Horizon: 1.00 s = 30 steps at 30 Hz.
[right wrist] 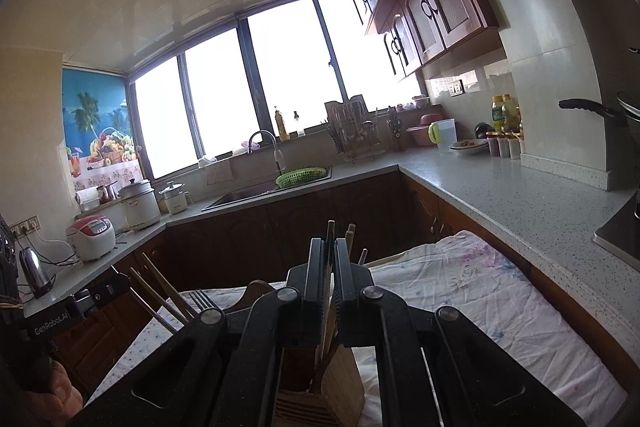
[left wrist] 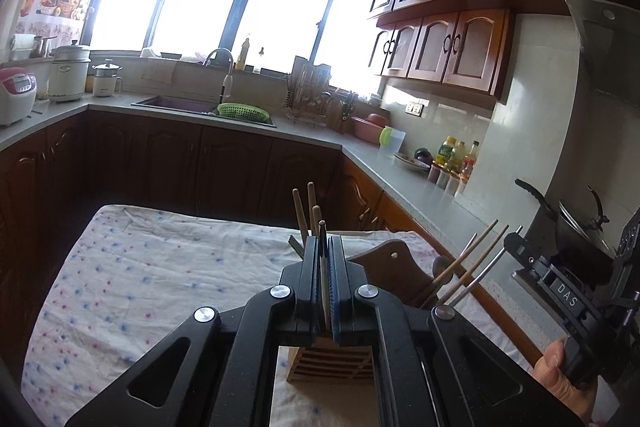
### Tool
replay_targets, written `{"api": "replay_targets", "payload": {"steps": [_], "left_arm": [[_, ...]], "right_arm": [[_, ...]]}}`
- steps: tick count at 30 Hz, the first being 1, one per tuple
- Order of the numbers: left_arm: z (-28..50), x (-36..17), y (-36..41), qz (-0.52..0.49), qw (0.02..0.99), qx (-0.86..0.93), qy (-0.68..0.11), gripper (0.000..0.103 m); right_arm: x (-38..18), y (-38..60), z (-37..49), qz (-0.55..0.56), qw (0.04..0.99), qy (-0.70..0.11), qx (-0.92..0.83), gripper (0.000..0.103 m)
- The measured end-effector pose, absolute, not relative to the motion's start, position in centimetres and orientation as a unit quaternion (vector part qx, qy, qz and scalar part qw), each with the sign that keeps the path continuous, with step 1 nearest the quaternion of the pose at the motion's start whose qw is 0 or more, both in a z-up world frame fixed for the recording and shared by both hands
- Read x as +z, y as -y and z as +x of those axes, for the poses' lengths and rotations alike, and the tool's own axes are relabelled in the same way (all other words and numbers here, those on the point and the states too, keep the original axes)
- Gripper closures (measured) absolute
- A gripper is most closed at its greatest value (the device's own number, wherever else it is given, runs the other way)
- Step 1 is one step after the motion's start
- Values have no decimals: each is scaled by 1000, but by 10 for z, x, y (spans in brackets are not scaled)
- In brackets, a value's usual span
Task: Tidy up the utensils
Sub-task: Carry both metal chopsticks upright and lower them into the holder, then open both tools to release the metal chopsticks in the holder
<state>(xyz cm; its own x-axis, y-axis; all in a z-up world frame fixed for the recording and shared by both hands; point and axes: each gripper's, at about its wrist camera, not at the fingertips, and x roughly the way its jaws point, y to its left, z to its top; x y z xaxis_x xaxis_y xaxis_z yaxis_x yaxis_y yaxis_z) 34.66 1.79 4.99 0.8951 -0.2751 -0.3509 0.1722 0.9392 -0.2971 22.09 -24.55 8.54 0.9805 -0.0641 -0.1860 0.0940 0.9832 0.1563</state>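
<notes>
Your left gripper point(left wrist: 325, 247) has its fingers pinched on one thin utensil point(left wrist: 323, 267), upright over the wooden holder point(left wrist: 332, 363). Three wooden handles point(left wrist: 308, 207) poke up beyond. Your right gripper point(right wrist: 329, 259) clamps another dark handle point(right wrist: 330, 239) (what kind, I can't tell). The cloth-covered worktop point(left wrist: 140, 267) lies open to the left; the kitchen counter point(right wrist: 540, 195) crowds the right edge.

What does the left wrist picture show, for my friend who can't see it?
The left tool is shut on a thin utensil, above a wooden holder on a speckled cloth. Wooden sticks rise behind it, with a kitchen sink and bright windows beyond.
</notes>
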Motion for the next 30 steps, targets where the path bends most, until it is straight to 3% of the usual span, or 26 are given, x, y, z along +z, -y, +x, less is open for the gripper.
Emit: {"api": "replay_targets", "payload": {"steps": [25, 27, 29, 30], "left_arm": [[339, 47, -33, -144, 959, -117, -214, 100], [337, 49, -34, -147, 958, -118, -216, 98], [333, 51, -36, -148, 959, -114, -214, 85], [331, 52, -37, -149, 960, -110, -211, 81]], "right_arm": [[73, 243, 228, 80, 987, -137, -36, 96], [72, 244, 229, 85, 986, -138, -34, 93], [72, 246, 226, 90, 986, -137, -35, 88], [73, 247, 224, 93, 986, -135, -35, 80]]}}
